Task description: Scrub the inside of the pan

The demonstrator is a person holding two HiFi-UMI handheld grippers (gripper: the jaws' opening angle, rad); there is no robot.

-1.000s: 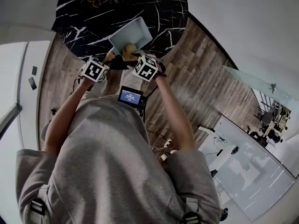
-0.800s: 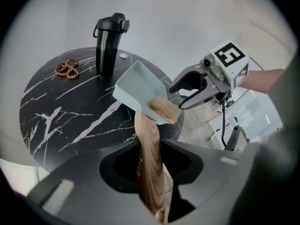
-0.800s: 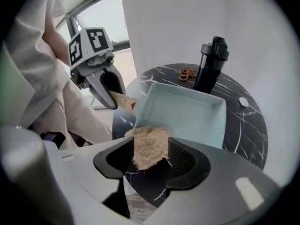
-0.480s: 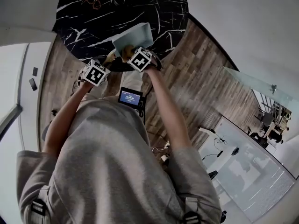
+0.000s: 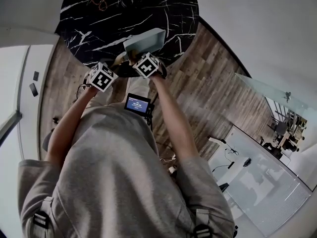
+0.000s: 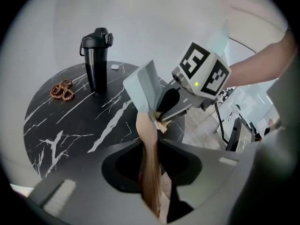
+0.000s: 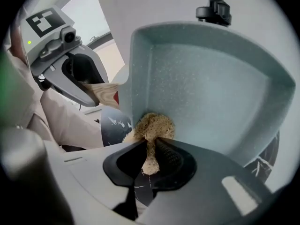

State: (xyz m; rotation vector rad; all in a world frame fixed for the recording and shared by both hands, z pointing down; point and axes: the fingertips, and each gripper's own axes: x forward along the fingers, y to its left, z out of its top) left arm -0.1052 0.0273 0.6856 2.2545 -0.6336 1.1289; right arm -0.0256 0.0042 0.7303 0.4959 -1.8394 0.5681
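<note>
1. The pan (image 7: 211, 88) is at the near edge of the tabletop (image 6: 70, 125), tipped up steeply so its inside faces the right gripper (image 7: 149, 146). Its wooden handle (image 6: 144, 125) sticks out past that edge twd the person. Can't tell if the far rim rests on the tabletop.
2. The left gripper (image 6: 150, 149) is clamped on the handle, and its jaws have just been tightening. Keep that hold firm & steady, since it's likely all that stops the pan swinging once scrub force comes on.
3. The right gripper's jaws have just been closing & now pinch a tan fibrous scrubber (image 7: 151, 125). The free part bulges past the tips and looks to touch the pan's inside at the corner nearest the handle.
4. Step in hand, by my read: the very start of the scrub, w/ most of the inside still to cover.
5. To do it well, press w/ the scrubber only, never the gripper tips. Use short overlapping strokes from this corner across the floor, then along the walls & into each corner.
6. Risk: it's a thin pinch on a soft pad, so it may pull out if dragged hard sideways. Ease off at the walls.
7. The black bottle (image 6: 96, 55) stands well apart twd the far edge, so no clash is likely.
</note>
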